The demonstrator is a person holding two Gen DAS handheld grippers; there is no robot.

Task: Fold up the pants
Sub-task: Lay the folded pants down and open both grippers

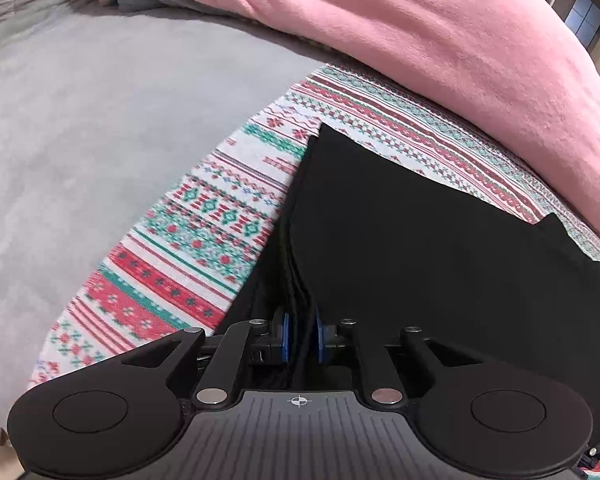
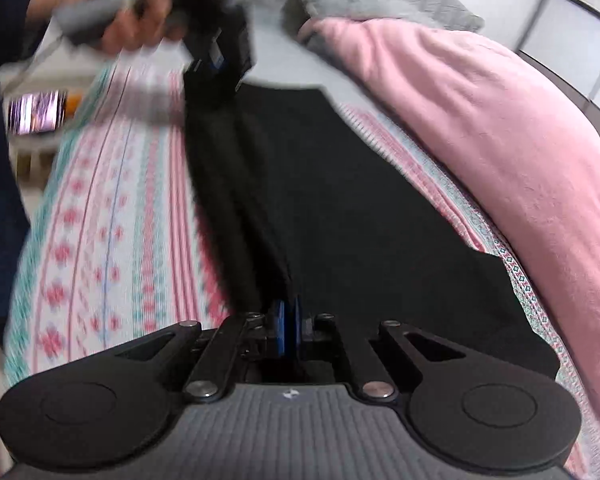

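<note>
The black pants (image 1: 420,232) lie partly folded on a patterned red, green and white cloth (image 1: 204,216) on the bed. My left gripper (image 1: 301,336) is shut on a bunched edge of the pants, with several dark layers between its blue pads. In the right wrist view the pants (image 2: 340,184) stretch from my right gripper (image 2: 289,330) to the left gripper (image 2: 216,56) at the far end. My right gripper is shut on the near edge of the pants. A hand (image 2: 112,4) holds the left gripper's handle.
A pink blanket (image 1: 440,40) is heaped along the right side of the cloth, also in the right wrist view (image 2: 500,140). A grey bedcover (image 1: 100,112) lies to the left. A grey pillow (image 2: 372,0) sits at the back.
</note>
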